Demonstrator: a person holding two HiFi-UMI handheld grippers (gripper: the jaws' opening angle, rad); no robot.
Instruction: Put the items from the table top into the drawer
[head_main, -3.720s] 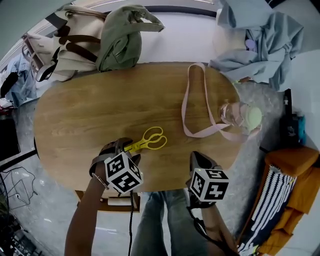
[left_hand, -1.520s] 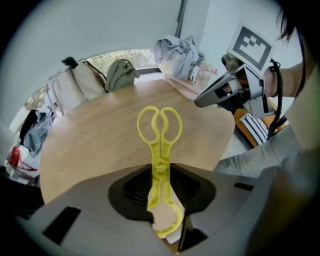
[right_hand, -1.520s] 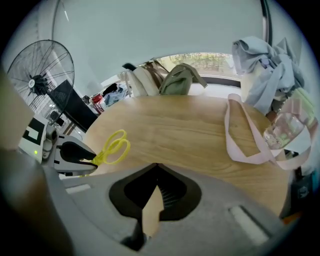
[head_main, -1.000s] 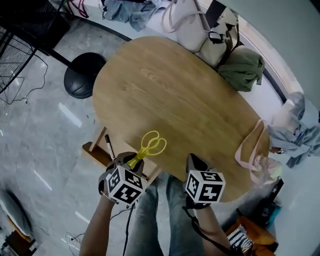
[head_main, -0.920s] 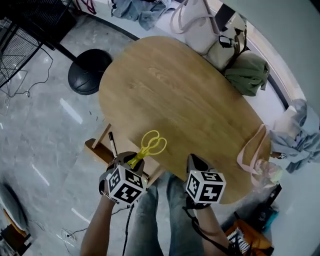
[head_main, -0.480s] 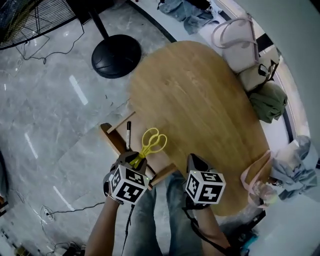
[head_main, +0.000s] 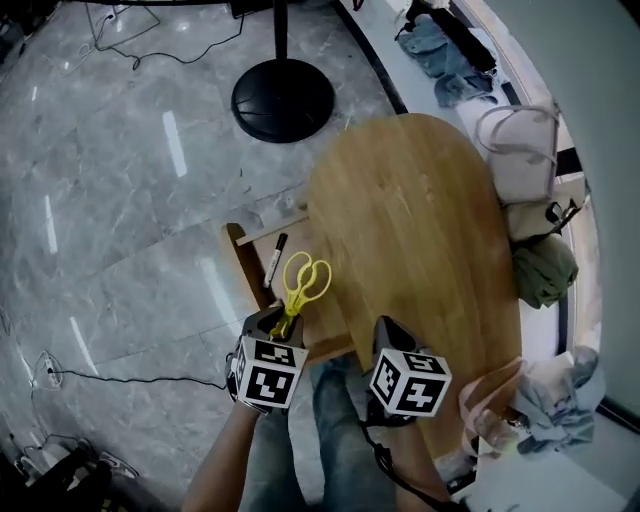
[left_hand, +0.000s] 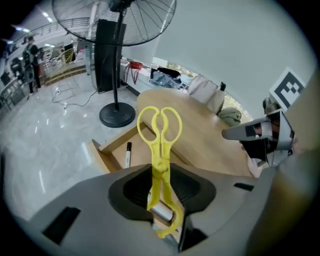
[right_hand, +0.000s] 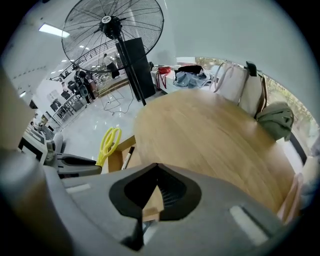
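Observation:
Yellow scissors (head_main: 305, 280) stick out handles-first from my left gripper (head_main: 283, 318), which is shut on their blade end. In the left gripper view the scissors (left_hand: 160, 135) hang above the open wooden drawer (left_hand: 107, 150), where a black marker (left_hand: 128, 154) lies. The drawer (head_main: 240, 262) juts out from under the oval wooden table (head_main: 420, 230). My right gripper (head_main: 388, 330) hovers over the table's near edge with its jaws (right_hand: 156, 167) together and nothing in them. The scissors (right_hand: 109, 140) also show at the left of the right gripper view.
A fan's round black base (head_main: 283, 100) stands on the grey floor beyond the drawer. Bags (head_main: 525, 160) and a green bag (head_main: 545, 270) sit at the table's far side. A pink-strapped item (head_main: 500, 400) rests near its right end. The person's legs are below the grippers.
The head view has swung round, so the table now lies to the right. My left gripper has carried the scissors from the table edge to over the open drawer. The right gripper kept beside it.

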